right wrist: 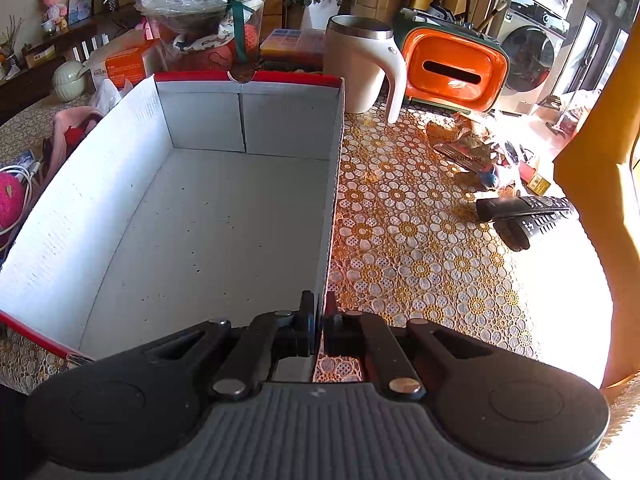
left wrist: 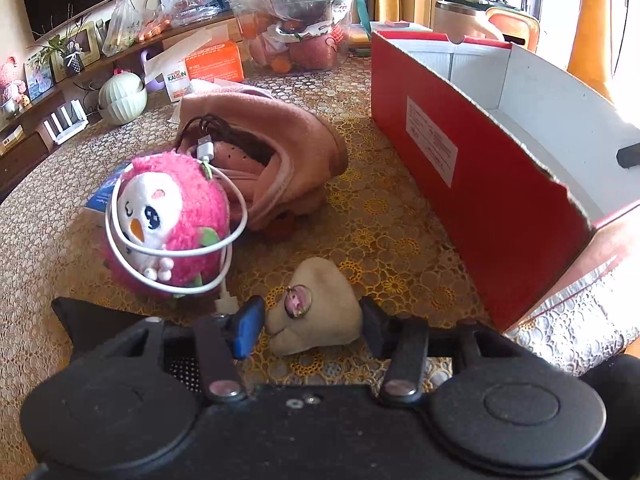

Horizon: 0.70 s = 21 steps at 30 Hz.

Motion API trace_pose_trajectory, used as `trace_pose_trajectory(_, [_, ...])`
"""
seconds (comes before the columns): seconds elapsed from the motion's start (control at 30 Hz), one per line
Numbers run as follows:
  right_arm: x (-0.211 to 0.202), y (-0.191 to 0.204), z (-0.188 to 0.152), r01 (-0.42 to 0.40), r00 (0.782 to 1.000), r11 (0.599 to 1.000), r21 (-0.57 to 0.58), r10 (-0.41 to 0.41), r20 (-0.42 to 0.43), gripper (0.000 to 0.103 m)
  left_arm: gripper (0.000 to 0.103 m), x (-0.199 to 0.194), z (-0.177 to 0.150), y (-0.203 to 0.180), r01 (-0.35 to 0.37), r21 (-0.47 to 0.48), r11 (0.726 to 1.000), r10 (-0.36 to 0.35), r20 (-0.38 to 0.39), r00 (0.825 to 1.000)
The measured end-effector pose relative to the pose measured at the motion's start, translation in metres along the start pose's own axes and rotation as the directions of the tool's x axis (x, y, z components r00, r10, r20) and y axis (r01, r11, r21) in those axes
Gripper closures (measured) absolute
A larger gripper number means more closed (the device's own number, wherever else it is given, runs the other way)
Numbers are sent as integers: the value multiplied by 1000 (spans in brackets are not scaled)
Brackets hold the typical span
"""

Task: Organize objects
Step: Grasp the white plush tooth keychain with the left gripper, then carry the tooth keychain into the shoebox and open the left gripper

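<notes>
A small beige cloth pouch (left wrist: 320,280) with a pink bead on it lies on the lace tablecloth, between the fingers of my left gripper (left wrist: 312,320); both pads touch its sides. To its left sits a pink plush owl (left wrist: 180,208) wrapped in a white cable (left wrist: 236,236). Behind them lies a crumpled pink cloth (left wrist: 288,136) with a black cable on it. The red cardboard box (left wrist: 480,184) stands to the right, its white inside (right wrist: 208,220) empty. My right gripper (right wrist: 320,312) is shut on the box's right wall near the front corner.
A cream mug (right wrist: 360,64), an orange tissue holder (right wrist: 452,68), snack wrappers (right wrist: 464,140) and two black remotes (right wrist: 528,216) lie right of the box. Behind it stand a bagged container (left wrist: 296,20), an orange carton (left wrist: 216,64) and a green pot (left wrist: 122,96).
</notes>
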State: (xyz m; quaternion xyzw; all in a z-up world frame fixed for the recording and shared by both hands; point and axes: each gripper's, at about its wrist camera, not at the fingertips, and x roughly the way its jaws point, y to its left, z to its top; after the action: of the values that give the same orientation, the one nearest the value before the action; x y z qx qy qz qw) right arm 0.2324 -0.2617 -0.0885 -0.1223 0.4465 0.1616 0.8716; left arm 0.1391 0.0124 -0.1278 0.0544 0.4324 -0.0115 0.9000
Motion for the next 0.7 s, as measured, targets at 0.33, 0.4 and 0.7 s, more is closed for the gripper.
trace_pose_trajectory(0.33, [-7,7,-10,-34,999,999,-28,34,5,99,54,-60,40,-13,90,20,996,-92,98,991])
trace_pose_trajectory(0.4, [-8,9,-11,-39,999,999,-26,39,6,99,54,-68,53,-22,117,40,992,-121,121,985])
trace_pose_trajectory(0.7, [-11,14,-13,-52,999,998,-27,52,6,99,54,-56,95,-86,193,198,961,-212,78,974])
